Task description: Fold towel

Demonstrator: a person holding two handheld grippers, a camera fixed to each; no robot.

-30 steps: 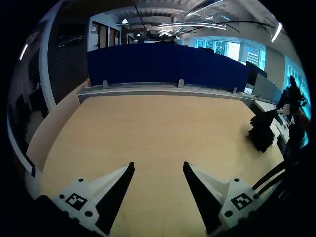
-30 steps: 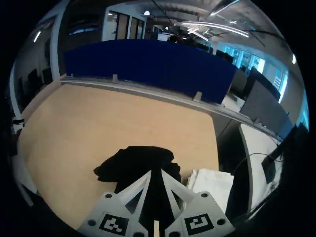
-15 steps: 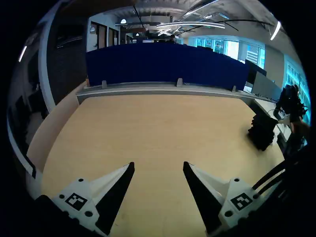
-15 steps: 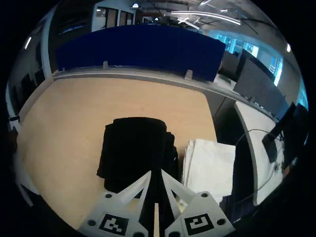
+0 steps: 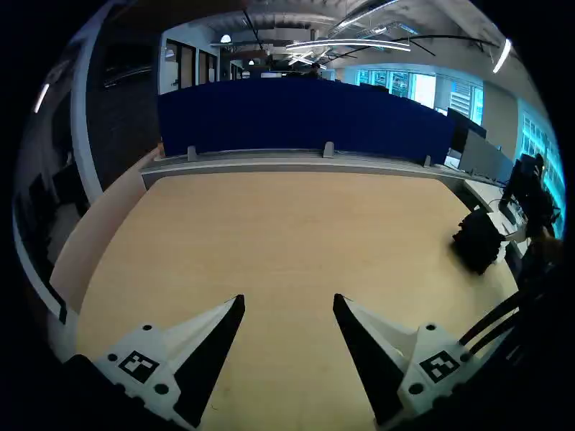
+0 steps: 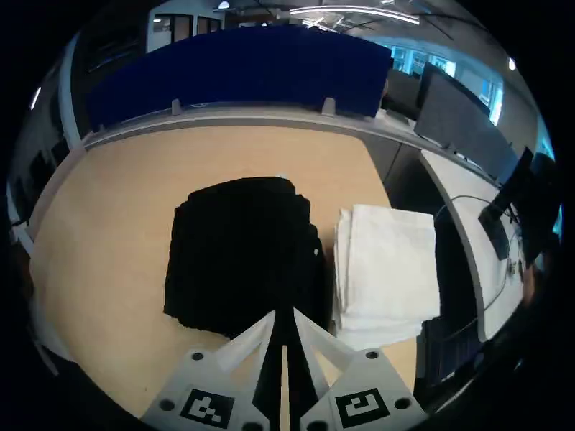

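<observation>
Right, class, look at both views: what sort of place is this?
Most likely an open-plan office: a blue desk divider runs along the wooden desk, with monitors beside it and strip lights overhead.

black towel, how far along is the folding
Done: the black towel lies as a compact folded stack on the table, beside a folded white towel. In hand: the right tongs sit closed at its near edge; whether they pinch it is unclear. The left tongs are open over bare wood. Left: probably just letting go.
</observation>
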